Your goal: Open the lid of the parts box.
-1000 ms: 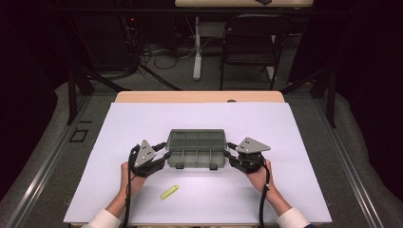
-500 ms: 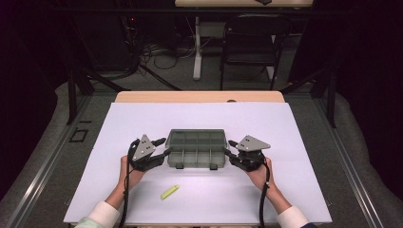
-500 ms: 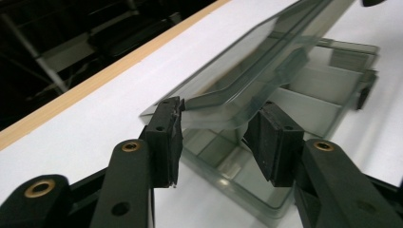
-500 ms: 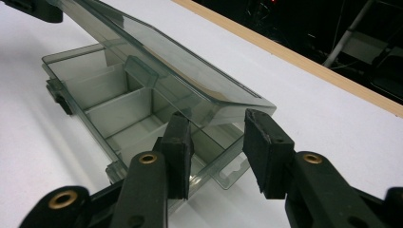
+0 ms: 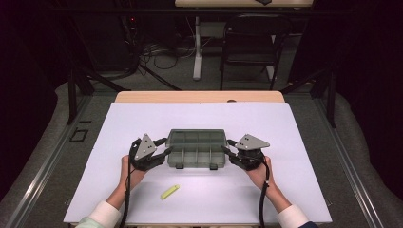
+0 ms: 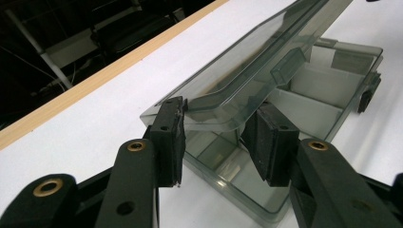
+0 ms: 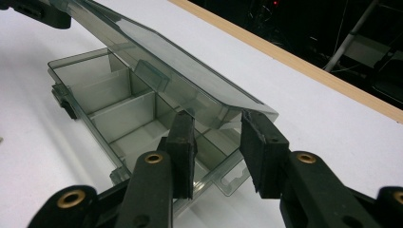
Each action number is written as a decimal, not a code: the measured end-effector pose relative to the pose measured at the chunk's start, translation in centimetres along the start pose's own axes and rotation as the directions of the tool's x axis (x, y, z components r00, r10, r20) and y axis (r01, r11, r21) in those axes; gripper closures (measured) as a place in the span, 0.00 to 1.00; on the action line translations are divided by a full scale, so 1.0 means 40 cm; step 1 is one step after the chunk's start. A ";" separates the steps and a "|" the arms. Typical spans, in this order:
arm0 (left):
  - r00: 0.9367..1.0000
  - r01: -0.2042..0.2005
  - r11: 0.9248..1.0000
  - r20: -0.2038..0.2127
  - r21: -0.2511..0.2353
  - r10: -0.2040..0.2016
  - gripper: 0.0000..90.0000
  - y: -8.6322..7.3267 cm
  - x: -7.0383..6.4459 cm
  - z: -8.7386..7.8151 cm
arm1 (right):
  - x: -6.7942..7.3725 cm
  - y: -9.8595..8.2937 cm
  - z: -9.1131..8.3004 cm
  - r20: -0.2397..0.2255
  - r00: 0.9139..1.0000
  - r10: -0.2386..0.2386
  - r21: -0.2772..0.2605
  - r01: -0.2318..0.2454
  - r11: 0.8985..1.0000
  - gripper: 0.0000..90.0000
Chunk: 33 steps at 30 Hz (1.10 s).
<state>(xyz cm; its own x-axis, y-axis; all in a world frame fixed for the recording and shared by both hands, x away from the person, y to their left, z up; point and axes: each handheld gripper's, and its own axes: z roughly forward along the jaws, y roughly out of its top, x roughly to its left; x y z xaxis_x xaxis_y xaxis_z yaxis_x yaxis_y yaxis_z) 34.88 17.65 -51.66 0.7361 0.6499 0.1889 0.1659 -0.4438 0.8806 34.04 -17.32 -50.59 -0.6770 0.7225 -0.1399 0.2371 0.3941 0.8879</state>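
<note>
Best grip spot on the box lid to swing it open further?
Take the lid by its short end edges, one gripper from each side of the box. It is already raised and tilted; those thin ends overhang the tray, so each gripper's two jaws can straddle them.

We see a box (image 5: 196, 148) of smoky, see-through plastic, smooth and glossy, with its lid (image 6: 266, 61) of the same tinted plastic catching soft reflections. Its small latches look like darker, opaque plastic. The white sheet (image 5: 199, 118) covering the table looks matt and smooth, and a strip of pale, bare wood (image 5: 199, 97) shows at the far edge. The left gripper (image 6: 218, 137) and the right gripper (image 7: 216, 147) look like matt black plastic, with dull, slightly grainy pads (image 6: 172, 137) and brass-coloured metal rings at the joints. A yellow-green piece (image 5: 169, 192) near us looks matt. The chair (image 5: 249, 45) beyond has dark metal legs.
</note>
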 end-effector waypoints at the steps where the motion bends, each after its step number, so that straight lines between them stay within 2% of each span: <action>1: 1.000 0.002 1.000 -0.001 0.002 -0.002 0.65 0.004 0.001 0.000 | 0.000 0.000 0.000 0.000 1.000 0.000 0.000 0.000 1.000 0.72; 8: 1.000 -0.026 0.999 -0.003 0.028 0.026 0.63 0.040 0.013 0.001 | -0.013 0.027 0.013 0.000 1.000 0.000 0.006 0.000 1.000 0.69; 12: 1.000 -0.028 0.999 0.008 0.023 0.028 0.63 0.054 0.025 0.007 | -0.030 0.041 0.026 -0.006 1.000 0.007 0.014 -0.007 1.000 0.69; 18: 1.000 -0.016 1.000 0.012 0.020 0.015 0.65 0.065 0.042 0.012 | -0.043 0.053 0.031 -0.010 1.000 0.016 0.018 -0.016 1.000 0.72; 30: 0.999 0.017 0.998 0.042 0.057 -0.020 0.69 0.080 0.071 0.022 | -0.061 0.068 0.034 -0.027 0.999 0.034 0.035 -0.033 0.999 0.75; 33: 0.998 0.026 0.998 0.050 0.056 -0.029 0.69 0.082 0.077 0.025 | -0.069 0.072 0.035 -0.034 0.998 0.051 0.038 -0.050 0.998 0.76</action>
<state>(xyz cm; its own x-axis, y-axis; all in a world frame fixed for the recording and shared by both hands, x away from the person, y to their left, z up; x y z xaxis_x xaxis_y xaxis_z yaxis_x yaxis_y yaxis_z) 38.34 17.57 -48.60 0.7631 0.6306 0.1414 0.2217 -0.4610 0.8593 37.59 -17.39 -48.25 -0.6875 0.7218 -0.0793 0.2967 0.3789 0.8766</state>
